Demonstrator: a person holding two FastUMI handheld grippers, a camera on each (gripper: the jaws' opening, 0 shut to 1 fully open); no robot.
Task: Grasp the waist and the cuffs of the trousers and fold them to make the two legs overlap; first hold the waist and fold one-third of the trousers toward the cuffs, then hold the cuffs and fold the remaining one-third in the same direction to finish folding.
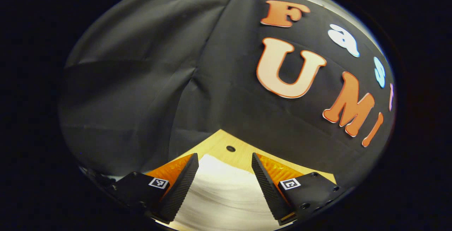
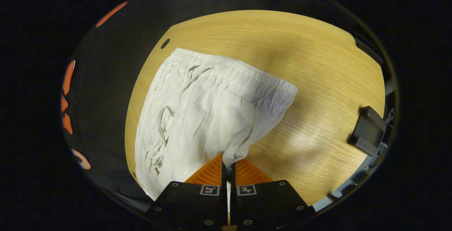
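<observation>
White trousers (image 2: 208,114) lie on the wooden table (image 2: 317,65), with the elastic waistband (image 2: 240,73) at the far end in the right gripper view. My right gripper (image 2: 228,163) is shut on a bunched edge of the cloth at the near end, opposite the waistband, and the fabric rises toward the fingers there. In the left gripper view, my left gripper (image 1: 225,161) is open, its fingers wide apart over a stretch of the white trousers (image 1: 222,192). Nothing is pinched between them.
A small dark hole (image 1: 230,148) marks the table (image 1: 243,153) just past the cloth, close to the black booth wall (image 1: 141,82). A dark block-shaped object (image 2: 367,130) sits at the table's right edge in the right gripper view. Bare wood lies right of the trousers.
</observation>
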